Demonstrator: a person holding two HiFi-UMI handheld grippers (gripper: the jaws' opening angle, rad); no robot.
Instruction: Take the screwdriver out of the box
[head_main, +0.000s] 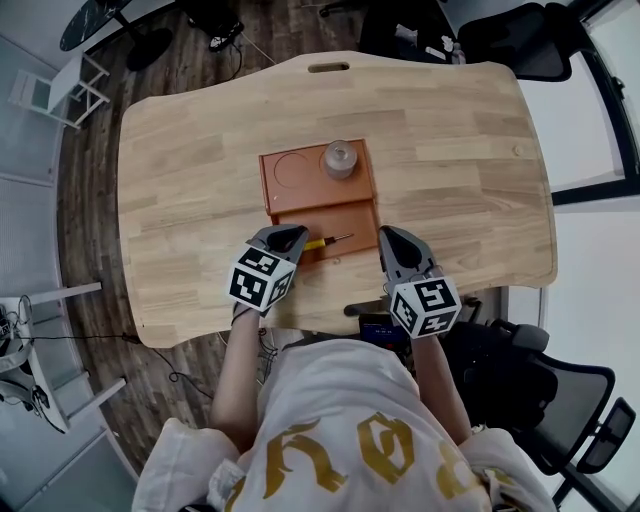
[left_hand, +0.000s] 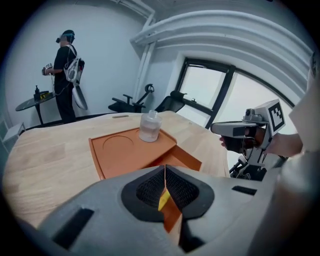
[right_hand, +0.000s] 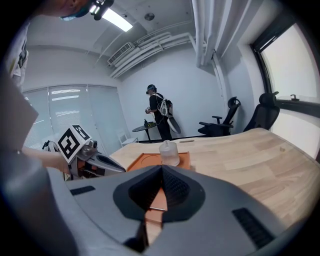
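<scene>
The left gripper (head_main: 295, 237) has its jaws pressed together with nothing between them, its tips hanging just over the near end of the orange box (head_main: 300, 205). The right gripper (head_main: 388, 236) looks closed and empty too, beside the box's near right corner. The screwdriver (head_main: 328, 241) lies in the box's near compartment, yellow handle toward the left gripper, shaft pointing right. A clear jar (head_main: 340, 158) stands on the box's far half, and the box rests on the wooden tabletop (head_main: 460, 150). To my eye the risk is that closed jaws going down would only nudge the handle or knock the wall and slide the box. Opened late, they might pinch the rim along with the handle.
</scene>
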